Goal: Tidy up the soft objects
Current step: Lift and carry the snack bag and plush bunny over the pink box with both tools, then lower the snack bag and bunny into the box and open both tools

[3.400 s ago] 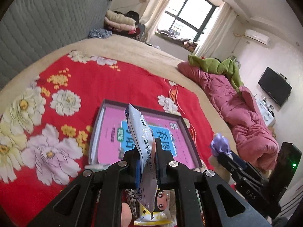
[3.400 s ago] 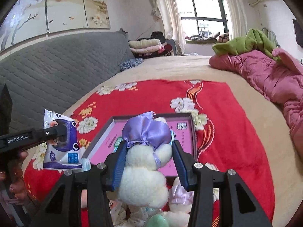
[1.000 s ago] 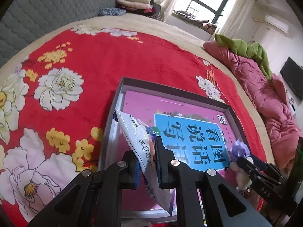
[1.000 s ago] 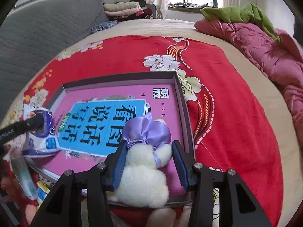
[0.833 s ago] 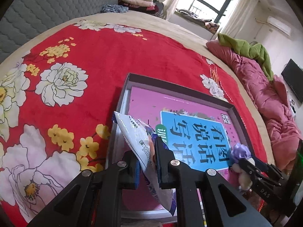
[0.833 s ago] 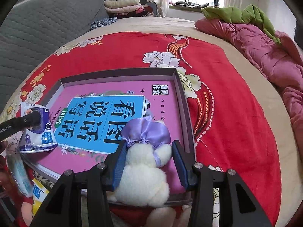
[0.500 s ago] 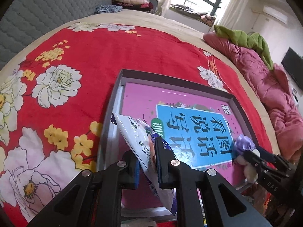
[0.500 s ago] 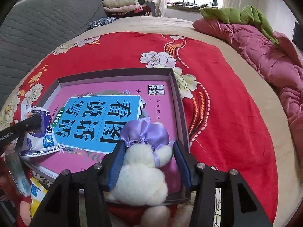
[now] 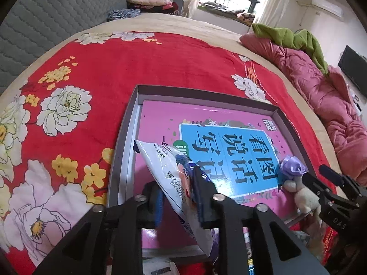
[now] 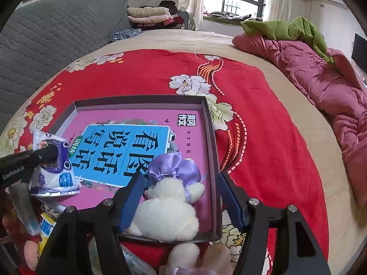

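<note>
Right wrist view: my right fingers are opening off the plush toy in the box, my left fingers opening round the wipes packet; next, lift both clear

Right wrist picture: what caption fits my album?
Opening jaws release a plush toy into the tray on a red blanket.

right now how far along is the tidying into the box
Done: nothing fully released yet. In hand: the left gripper is opening around the tissue pack, and the right gripper is opening around the plush toy, both over the box. Left: more soft items beside its near edge.
</note>
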A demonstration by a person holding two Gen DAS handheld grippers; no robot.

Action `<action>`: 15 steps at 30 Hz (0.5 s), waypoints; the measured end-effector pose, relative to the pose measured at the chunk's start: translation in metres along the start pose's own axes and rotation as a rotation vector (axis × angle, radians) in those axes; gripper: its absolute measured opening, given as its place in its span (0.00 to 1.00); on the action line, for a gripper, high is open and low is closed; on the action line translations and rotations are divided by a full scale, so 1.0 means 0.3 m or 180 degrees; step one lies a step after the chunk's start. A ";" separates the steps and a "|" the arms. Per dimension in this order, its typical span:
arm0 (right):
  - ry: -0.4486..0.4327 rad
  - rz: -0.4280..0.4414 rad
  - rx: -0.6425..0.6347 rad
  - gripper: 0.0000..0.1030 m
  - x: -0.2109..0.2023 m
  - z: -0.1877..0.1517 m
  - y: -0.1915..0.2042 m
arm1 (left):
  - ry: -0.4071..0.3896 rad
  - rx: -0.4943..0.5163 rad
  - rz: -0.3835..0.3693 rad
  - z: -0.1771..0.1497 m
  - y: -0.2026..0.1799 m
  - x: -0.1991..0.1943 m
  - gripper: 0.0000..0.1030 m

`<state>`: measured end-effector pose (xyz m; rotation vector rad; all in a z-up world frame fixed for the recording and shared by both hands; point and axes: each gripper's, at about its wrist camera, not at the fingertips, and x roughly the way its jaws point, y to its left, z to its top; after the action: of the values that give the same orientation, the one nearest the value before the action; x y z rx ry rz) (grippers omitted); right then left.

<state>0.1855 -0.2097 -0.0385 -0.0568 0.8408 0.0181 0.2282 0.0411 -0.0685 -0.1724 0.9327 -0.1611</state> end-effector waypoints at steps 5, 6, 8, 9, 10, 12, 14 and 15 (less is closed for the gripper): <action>-0.0059 0.0017 0.0040 0.66 -0.033 0.002 -0.014 | 0.0036 0.0070 0.0048 -0.012 -0.013 -0.009 0.42; -0.0077 0.0006 0.0040 0.66 -0.042 0.002 -0.017 | 0.0033 0.0074 0.0050 -0.014 -0.015 -0.013 0.43; -0.0099 0.0017 0.0046 0.66 -0.056 0.001 -0.023 | 0.0032 0.0090 0.0054 -0.019 -0.019 -0.021 0.46; -0.0120 0.0009 0.0059 0.66 -0.066 0.000 -0.026 | 0.0028 0.0106 0.0063 -0.022 -0.022 -0.026 0.50; -0.0150 0.0002 0.0070 0.66 -0.075 -0.001 -0.029 | 0.0030 0.0135 0.0077 -0.027 -0.026 -0.030 0.52; -0.0222 0.0043 0.0101 0.66 -0.098 -0.002 -0.038 | 0.0031 0.0163 0.0090 -0.032 -0.028 -0.038 0.56; -0.0229 0.0051 0.0106 0.66 -0.109 0.001 -0.043 | 0.0019 0.0181 0.0113 -0.040 -0.028 -0.052 0.57; -0.0235 0.0051 0.0117 0.66 -0.115 0.003 -0.047 | 0.0008 0.0178 0.0123 -0.042 -0.026 -0.058 0.59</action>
<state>0.1637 -0.2235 -0.0114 -0.0148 0.7676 0.0196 0.2074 0.0361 -0.0606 -0.1026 0.9325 -0.1514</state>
